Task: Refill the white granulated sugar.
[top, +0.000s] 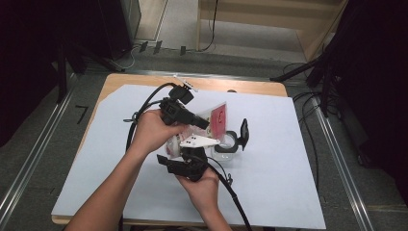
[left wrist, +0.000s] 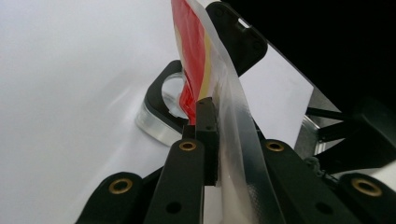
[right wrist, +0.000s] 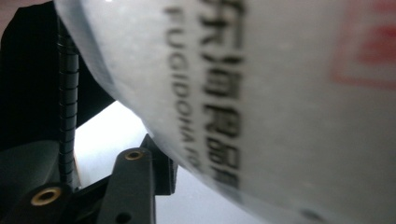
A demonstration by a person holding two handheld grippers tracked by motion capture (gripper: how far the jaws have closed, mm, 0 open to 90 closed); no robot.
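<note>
Pouch (left wrist: 201, 60) pinched between left fingers (left wrist: 205, 135)

Printed matter, itemised:

1. Plastic packet (right wrist: 261, 93), pale face, seen close in the right gripper view: one column of dark East Asian characters running along the packet, partly cut off at the picture's edge and too blurred to give with certainty. Beside it, a line of dark Latin capitals beginning "FUGIDOHA", the rest blurred out.
2. Same packet, far corner: red box-shaped mark, not readable.
3. Packet in the high view (top: 219, 118): red panel with a pale emblem, too small to read.
4. Floor left of the table (top: 144, 84): dark mark (top: 82, 113) shaped like the numeral 7.
</note>
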